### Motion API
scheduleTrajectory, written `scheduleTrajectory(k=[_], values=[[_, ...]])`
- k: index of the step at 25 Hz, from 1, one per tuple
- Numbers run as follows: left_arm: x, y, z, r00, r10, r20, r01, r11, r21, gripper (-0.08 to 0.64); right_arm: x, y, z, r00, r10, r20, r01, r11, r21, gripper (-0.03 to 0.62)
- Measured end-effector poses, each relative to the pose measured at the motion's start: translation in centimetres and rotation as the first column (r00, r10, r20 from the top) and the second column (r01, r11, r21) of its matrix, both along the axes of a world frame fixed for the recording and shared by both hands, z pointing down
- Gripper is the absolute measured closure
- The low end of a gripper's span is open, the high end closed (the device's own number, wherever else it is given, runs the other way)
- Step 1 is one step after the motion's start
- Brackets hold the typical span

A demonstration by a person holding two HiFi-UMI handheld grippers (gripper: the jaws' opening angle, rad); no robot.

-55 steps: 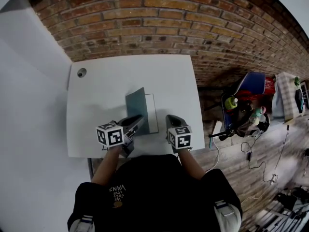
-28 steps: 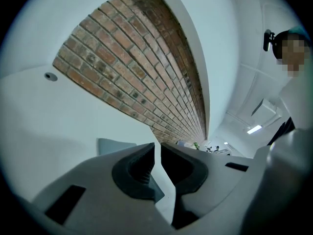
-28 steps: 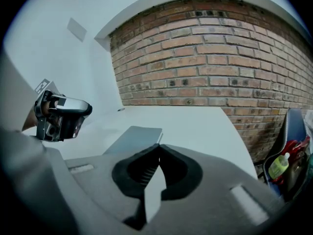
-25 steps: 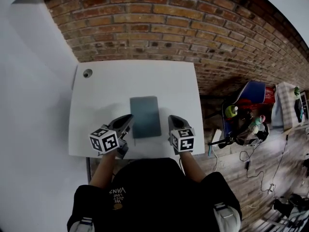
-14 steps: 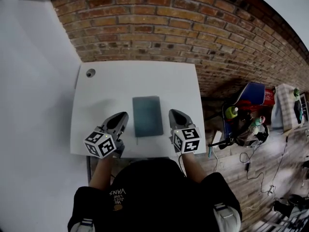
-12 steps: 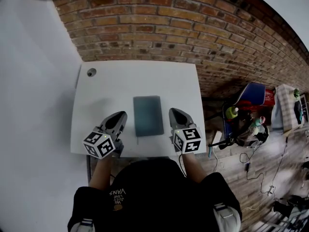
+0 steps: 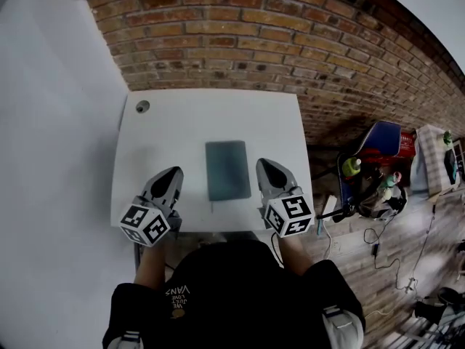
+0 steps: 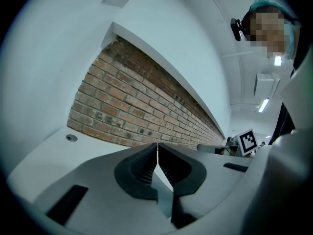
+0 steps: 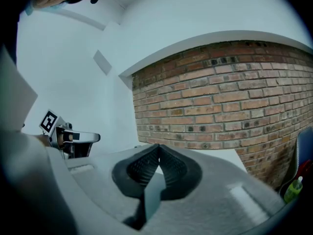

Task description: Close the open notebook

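The dark teal notebook (image 7: 227, 169) lies closed and flat on the white table (image 7: 196, 126), near its front edge. My left gripper (image 7: 172, 173) hovers to its left, clear of it, and is shut with nothing between its fingers; the left gripper view shows the tips touching (image 8: 157, 146). To the notebook's right my right gripper (image 7: 267, 164) is also apart from it, and it is shut and empty (image 9: 158, 147). Both gripper views look almost level at the brick wall, and the notebook is hidden below their bodies.
A brick wall (image 7: 240, 42) runs behind the table and a white wall (image 7: 51, 158) stands on its left. A round cable hole (image 7: 142, 107) sits in the table's back left corner. On the right are a blue-red bag (image 7: 381, 140), a green bottle (image 7: 351, 167) and cables on the floor.
The notebook's cover, standing half up at first, now lies flat and closed. Both grippers have risen and drawn back from the notebook toward the person, and the left one has rolled.
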State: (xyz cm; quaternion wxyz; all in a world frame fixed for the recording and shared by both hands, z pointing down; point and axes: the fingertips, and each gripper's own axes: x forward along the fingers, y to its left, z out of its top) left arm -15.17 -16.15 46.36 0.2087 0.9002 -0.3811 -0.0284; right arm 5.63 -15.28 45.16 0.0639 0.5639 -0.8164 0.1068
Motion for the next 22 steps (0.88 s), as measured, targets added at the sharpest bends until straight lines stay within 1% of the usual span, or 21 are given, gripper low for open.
scheduleTrajectory(k=[4, 8, 11, 16, 22], values=[[-0.5, 0.9, -0.5, 1.000, -0.004, 0.007, 0.004, 1.000, 0.020, 0.543, -0.1, 1.1, -1.5, 1.000, 0.012, 0.015, -0.012, 0.999, 0.048, 0.594], [-1.1, 2.2, -0.8, 1.000, -0.012, 0.015, 0.011, 0.999, 0.035, 0.543, -0.4, 2.5, -2.4, 1.000, 0.017, 0.021, -0.018, 0.997, 0.071, 0.595], [-1.5, 3.3, -1.1, 1.000, -0.016, 0.022, 0.015, 0.999, 0.048, 0.543, -0.6, 3.6, -2.7, 0.999, 0.021, 0.026, -0.023, 0.997, 0.077, 0.594], [-2.0, 5.1, -1.3, 0.998, -0.020, 0.053, 0.016, 0.997, 0.069, 0.546, -1.1, 5.2, -2.7, 0.999, 0.022, 0.029, -0.024, 0.997, 0.076, 0.595], [-2.9, 6.6, -1.2, 0.997, -0.028, 0.072, 0.023, 0.997, 0.077, 0.548, -2.1, 6.4, -2.7, 1.000, 0.008, 0.022, -0.010, 0.997, 0.078, 0.595]])
